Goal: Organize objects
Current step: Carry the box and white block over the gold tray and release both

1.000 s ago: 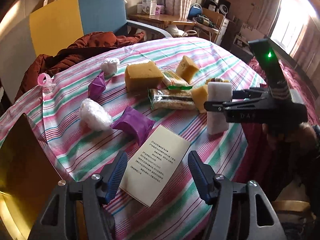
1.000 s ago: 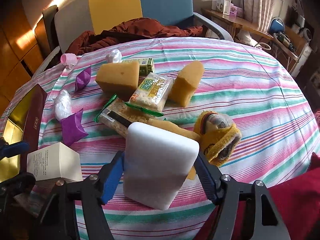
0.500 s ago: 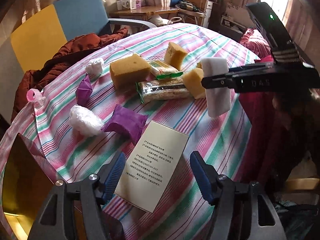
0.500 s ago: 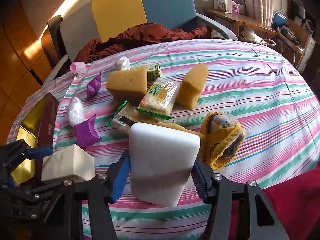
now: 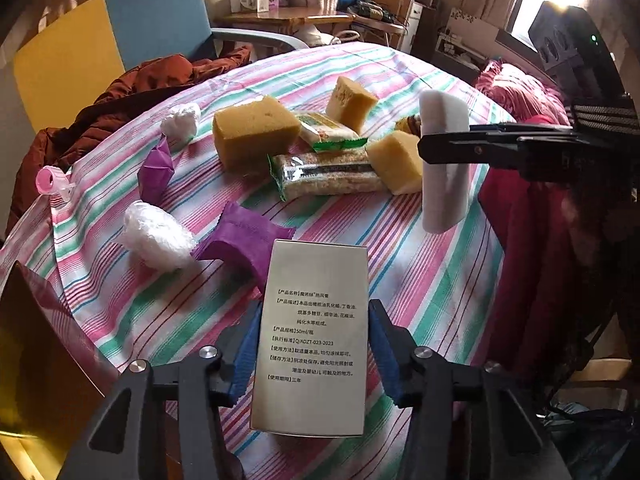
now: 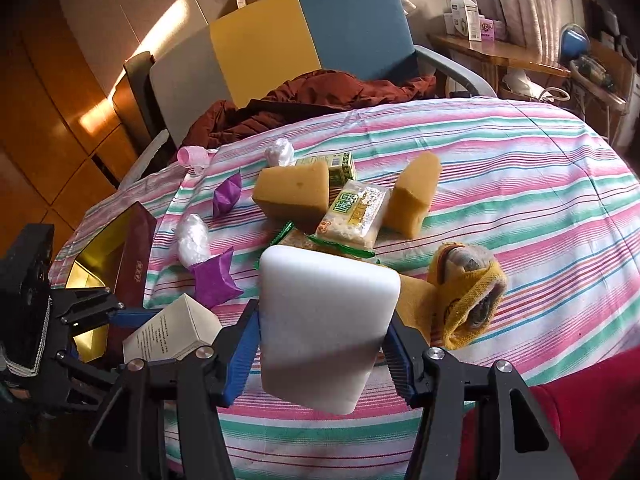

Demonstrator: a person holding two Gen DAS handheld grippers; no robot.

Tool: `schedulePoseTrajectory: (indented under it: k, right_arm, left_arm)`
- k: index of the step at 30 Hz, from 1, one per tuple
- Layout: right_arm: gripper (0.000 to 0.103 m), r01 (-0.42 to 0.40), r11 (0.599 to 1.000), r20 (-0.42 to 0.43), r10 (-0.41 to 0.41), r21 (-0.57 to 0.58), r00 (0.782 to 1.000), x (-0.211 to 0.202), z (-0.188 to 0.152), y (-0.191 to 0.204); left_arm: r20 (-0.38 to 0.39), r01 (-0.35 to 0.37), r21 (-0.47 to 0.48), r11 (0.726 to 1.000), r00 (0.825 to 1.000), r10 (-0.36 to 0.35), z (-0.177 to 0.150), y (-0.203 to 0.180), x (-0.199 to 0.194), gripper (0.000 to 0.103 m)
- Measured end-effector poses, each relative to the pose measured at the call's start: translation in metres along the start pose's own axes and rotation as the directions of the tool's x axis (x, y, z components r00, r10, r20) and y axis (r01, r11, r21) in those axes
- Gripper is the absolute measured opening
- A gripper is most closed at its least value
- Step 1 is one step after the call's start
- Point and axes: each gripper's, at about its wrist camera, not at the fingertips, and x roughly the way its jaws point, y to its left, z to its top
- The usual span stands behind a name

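My left gripper (image 5: 314,354) is shut on a cream carton with printed text (image 5: 314,336) and holds it above the table's near edge; the carton also shows in the right wrist view (image 6: 176,332). My right gripper (image 6: 322,346) is shut on a white foam block (image 6: 324,324), lifted off the striped cloth; the block also shows in the left wrist view (image 5: 444,160). Yellow sponges (image 5: 252,130) (image 6: 412,196), snack packs (image 5: 328,172) (image 6: 354,210), purple packets (image 5: 244,236) and white plastic bundles (image 5: 154,234) lie on the table.
A striped cloth covers the round table (image 6: 540,184). A gold and maroon box (image 6: 120,248) lies open at the left edge. A yellow knit item (image 6: 468,292) lies at the right. A chair with a brown jacket (image 6: 312,96) stands behind the table.
My left gripper has closed on the cream carton and lifted it. My right gripper has raised the white foam block off the cloth.
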Motion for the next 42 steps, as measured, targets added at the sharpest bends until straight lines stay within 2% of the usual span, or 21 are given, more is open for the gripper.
schedulePoseTrajectory:
  k: [3,6,8,10,13,16,17,20,22,24,26,29,30,31,32,33,36,39,42]
  right_arm:
    - [0.058,-0.011,1.000,0.027,0.011,-0.004,1.000,-0.007,0.000,0.001]
    - [0.058,-0.019,1.000,0.043,0.020,-0.006,0.999,-0.014,0.001,0.005]
    - [0.058,-0.046,0.999,0.054,0.047,-0.024,0.997,-0.020,0.005,0.015]
    - [0.058,-0.076,0.995,0.064,0.081,-0.068,0.995,-0.026,0.010,0.035]
    - [0.058,-0.141,0.978,0.055,0.151,-0.154,0.987,-0.026,0.017,0.078]
    - [0.058,-0.210,0.949,0.017,0.220,-0.237,0.975,-0.017,0.021,0.130]
    - [0.058,-0.237,0.937,-0.005,0.243,-0.258,0.970,-0.011,0.021,0.148]
    - [0.058,-0.303,0.898,-0.076,0.295,-0.319,0.953,0.009,0.021,0.202]
    - [0.058,-0.344,0.873,-0.136,0.316,-0.346,0.939,0.029,0.020,0.236]
    - [0.058,-0.376,0.850,-0.201,0.322,-0.370,0.925,0.052,0.016,0.270]
    - [0.058,-0.394,0.834,-0.253,0.315,-0.387,0.915,0.074,0.014,0.301]
    - [0.063,-0.407,0.821,-0.278,0.314,-0.400,0.908,0.099,0.016,0.343]
    - [0.075,-0.413,0.822,-0.278,0.323,-0.391,0.905,0.104,0.019,0.354]
    - [0.081,-0.423,0.823,-0.279,0.334,-0.379,0.900,0.109,0.022,0.361]
    - [0.093,-0.425,0.828,-0.268,0.343,-0.365,0.900,0.112,0.024,0.367]
    - [0.095,-0.426,0.831,-0.258,0.350,-0.357,0.900,0.113,0.025,0.370]
    - [0.096,-0.431,0.834,-0.251,0.360,-0.344,0.898,0.110,0.020,0.371]
    - [0.099,-0.395,0.842,-0.237,0.326,-0.367,0.915,0.103,0.011,0.365]
    - [0.100,-0.367,0.848,-0.216,0.304,-0.383,0.928,0.095,0.001,0.355]
  left_arm:
    - [0.088,0.005,-0.092,0.996,0.996,0.003,-0.005,0.001,-0.024,0.052]
    - [0.178,0.002,-0.175,0.985,0.984,0.030,-0.015,0.006,-0.060,0.052]
    - [0.226,-0.007,-0.240,0.971,0.972,0.063,-0.023,0.016,-0.083,0.052]
    - [0.262,-0.024,-0.325,0.945,0.958,0.114,-0.036,0.033,-0.107,0.052]
    - [0.285,-0.055,-0.471,0.880,0.935,0.211,-0.067,0.067,-0.139,0.052]
    - [0.248,-0.127,-0.597,0.792,0.910,0.333,-0.106,0.103,-0.162,0.052]
    - [0.227,-0.148,-0.639,0.755,0.901,0.369,-0.120,0.115,-0.167,0.052]
    - [0.135,-0.231,-0.722,0.652,0.877,0.460,-0.156,0.140,-0.173,0.052]
    - [0.110,-0.233,-0.759,0.608,0.875,0.472,-0.176,0.150,-0.173,0.052]
    - [0.070,-0.277,-0.773,0.570,0.856,0.511,-0.194,0.153,-0.172,0.052]
    - [0.049,-0.297,-0.780,0.551,0.849,0.527,-0.207,0.153,-0.171,0.053]
    - [0.024,-0.309,-0.796,0.520,0.842,0.538,-0.217,0.155,-0.171,0.068]
    - [0.023,-0.312,-0.801,0.510,0.837,0.547,-0.218,0.154,-0.173,0.072]
    - [0.026,-0.310,-0.807,0.503,0.832,0.554,-0.221,0.155,-0.175,0.072]
    - [0.028,-0.308,-0.812,0.496,0.828,0.561,-0.223,0.154,-0.178,0.072]
    - [0.030,-0.308,-0.816,0.489,0.823,0.568,-0.225,0.155,-0.180,0.072]
    - [0.039,-0.307,-0.825,0.474,0.807,0.589,-0.226,0.153,-0.188,0.072]
    - [0.036,-0.325,-0.826,0.460,0.785,0.619,-0.227,0.148,-0.196,0.072]
    - [0.031,-0.337,-0.825,0.454,0.776,0.630,-0.223,0.144,-0.200,0.072]
